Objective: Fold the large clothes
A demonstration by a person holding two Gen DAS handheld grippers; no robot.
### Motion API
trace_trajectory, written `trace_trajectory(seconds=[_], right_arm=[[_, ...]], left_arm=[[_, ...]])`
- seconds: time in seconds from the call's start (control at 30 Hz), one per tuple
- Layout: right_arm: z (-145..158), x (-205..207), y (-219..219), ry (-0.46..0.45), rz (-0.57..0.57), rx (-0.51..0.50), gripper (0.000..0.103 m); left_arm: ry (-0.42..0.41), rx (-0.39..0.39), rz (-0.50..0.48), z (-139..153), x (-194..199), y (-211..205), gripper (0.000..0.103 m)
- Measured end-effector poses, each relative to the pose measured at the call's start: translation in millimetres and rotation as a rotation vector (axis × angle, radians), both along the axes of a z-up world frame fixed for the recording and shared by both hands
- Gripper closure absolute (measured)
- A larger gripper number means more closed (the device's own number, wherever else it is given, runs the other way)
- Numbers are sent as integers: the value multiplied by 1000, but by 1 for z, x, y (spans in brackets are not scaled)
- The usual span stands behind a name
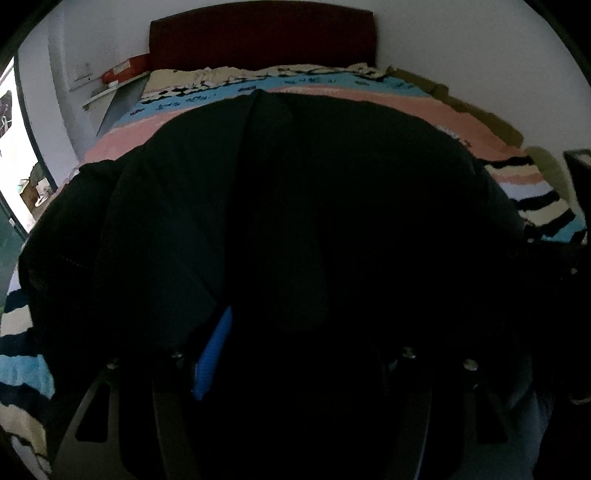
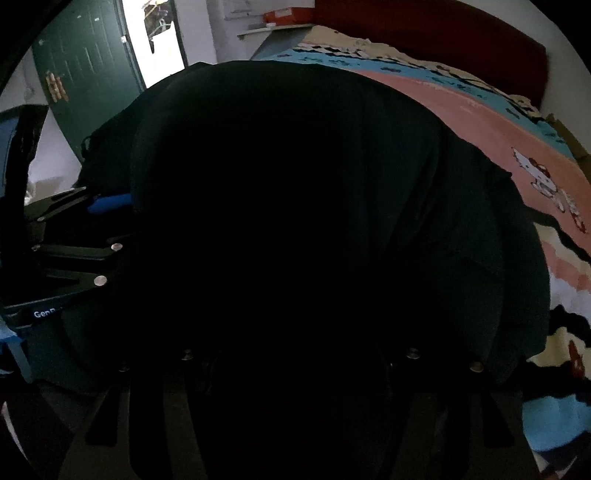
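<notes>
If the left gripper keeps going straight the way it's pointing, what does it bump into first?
Most likely the big black cloth garment, which fills the view straight ahead of the left gripper and drapes over its fingers. Under it lies the striped pink, blue and cream blanket. Depth is hard to judge in this darkness.

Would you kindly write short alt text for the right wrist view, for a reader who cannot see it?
A large black garment fills most of the frame, draped over a bed with a pink, blue and cream patterned blanket. The left gripper, with a blue fingertip, reaches in at the garment's left edge. Behind stand a green door and a dark red headboard.
</notes>
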State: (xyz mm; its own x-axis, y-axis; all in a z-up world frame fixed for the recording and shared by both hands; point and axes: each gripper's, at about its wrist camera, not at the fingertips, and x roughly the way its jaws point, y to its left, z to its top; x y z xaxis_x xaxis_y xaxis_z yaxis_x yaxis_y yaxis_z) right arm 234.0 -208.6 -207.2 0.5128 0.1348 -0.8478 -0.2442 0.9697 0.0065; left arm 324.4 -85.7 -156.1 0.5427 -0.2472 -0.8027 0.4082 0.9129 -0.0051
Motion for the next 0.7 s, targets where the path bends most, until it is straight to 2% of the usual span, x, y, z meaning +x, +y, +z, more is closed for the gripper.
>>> trace_trajectory(seconds=[0.07,0.13,0.2,0.3,0.4,0.53,0.6,0.7], right_arm=[[5,-4,3,5,-1,-17,42],[16,-11,1,18,-4,-4,42],[32,-20,-2,8,5,20,43],[57,-24,-3,-48,23,17,43],[83,-12,-2,-133,16,17,43],[96,30,0,-202,-24,26,41],[91,46,1,-197,-39,27,41],[68,68,3,-157,-37,12,40]], left_arm=[[19,-2,-6,10,-5,1,41],[40,-40,-28,23,-9,8,41],[26,-93,-44,41,-13,18,41],[-19,-160,-29,69,-7,32,41],[-65,-154,4,85,14,31,41],[-70,-114,28,78,52,17,41],[-45,-96,33,64,68,11,41],[-29,-65,26,42,76,4,40]])
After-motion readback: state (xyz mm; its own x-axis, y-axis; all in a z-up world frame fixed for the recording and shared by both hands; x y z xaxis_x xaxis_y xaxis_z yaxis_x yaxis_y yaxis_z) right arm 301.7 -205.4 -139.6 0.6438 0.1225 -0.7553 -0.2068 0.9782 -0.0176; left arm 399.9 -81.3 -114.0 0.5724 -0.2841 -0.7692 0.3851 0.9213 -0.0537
